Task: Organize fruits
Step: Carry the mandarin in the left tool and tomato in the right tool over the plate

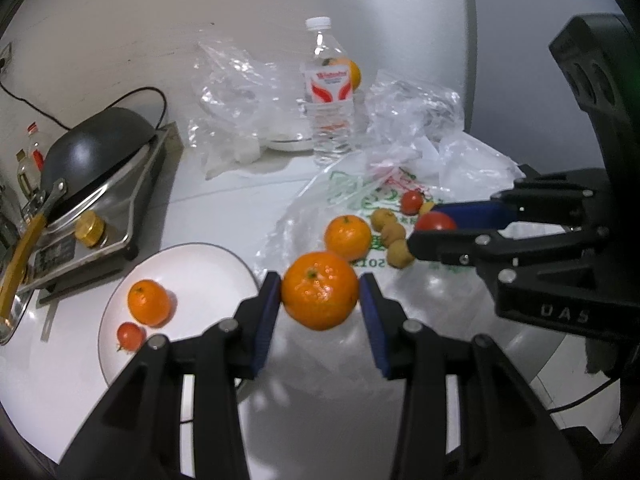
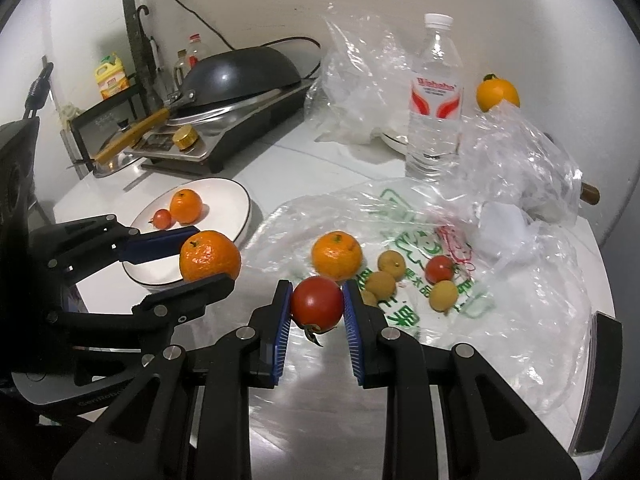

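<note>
The left gripper [image 1: 320,300] is squeezing a round, bumpy tangerine [image 1: 319,295]; the right gripper [image 2: 316,306] is squeezing a smooth red tomato [image 2: 317,303], with the white plate [image 2: 236,204] at ten o'clock.

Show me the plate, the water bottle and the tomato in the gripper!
plate [image 2: 236,200], right wrist view, bare rim.
water bottle [image 2: 436,96], right wrist view, label.
tomato [image 2: 317,302], right wrist view, middle of its skin.

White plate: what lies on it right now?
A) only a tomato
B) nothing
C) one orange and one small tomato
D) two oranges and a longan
C: the white plate holds one orange with a small tomato beside it; the other fruits are in the grippers or on the plastic bag.
</note>
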### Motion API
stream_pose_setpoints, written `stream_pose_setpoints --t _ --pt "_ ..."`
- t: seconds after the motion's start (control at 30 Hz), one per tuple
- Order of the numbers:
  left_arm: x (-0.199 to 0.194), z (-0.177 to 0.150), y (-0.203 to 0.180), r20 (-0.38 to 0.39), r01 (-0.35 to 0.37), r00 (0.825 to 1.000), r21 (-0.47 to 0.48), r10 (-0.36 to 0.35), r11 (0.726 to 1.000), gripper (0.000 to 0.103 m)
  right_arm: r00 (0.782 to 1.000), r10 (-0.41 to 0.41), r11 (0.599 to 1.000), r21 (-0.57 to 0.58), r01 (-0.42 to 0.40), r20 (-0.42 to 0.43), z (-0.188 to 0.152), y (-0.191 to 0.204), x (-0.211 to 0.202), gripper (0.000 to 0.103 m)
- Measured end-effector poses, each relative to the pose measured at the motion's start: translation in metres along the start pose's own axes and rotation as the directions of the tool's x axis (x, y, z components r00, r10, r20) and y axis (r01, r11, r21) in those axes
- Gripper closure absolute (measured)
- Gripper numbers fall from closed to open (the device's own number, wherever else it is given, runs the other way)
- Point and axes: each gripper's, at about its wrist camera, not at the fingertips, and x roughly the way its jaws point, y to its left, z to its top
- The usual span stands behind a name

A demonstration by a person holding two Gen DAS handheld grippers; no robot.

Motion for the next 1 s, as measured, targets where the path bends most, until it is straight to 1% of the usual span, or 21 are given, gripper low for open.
stream_pose_setpoints --t 0.4,1.0 --pt "-0.017 -0.018 0.029 0.005 -0.019 1.0 -0.035 0.02 0.999 0.062 1.0 0.01 0.999 -0.046 -0.011 -0.013 0.007 0.034 0.006 0.076" --pt "-0.027 -0.047 0.076 -0.003 -0.062 0.998 -0.102 0.062 0.993 0.062 0.999 0.027 0.993 -0.11 -0.031 -0.042 0.019 0.082 0.025 0.076"
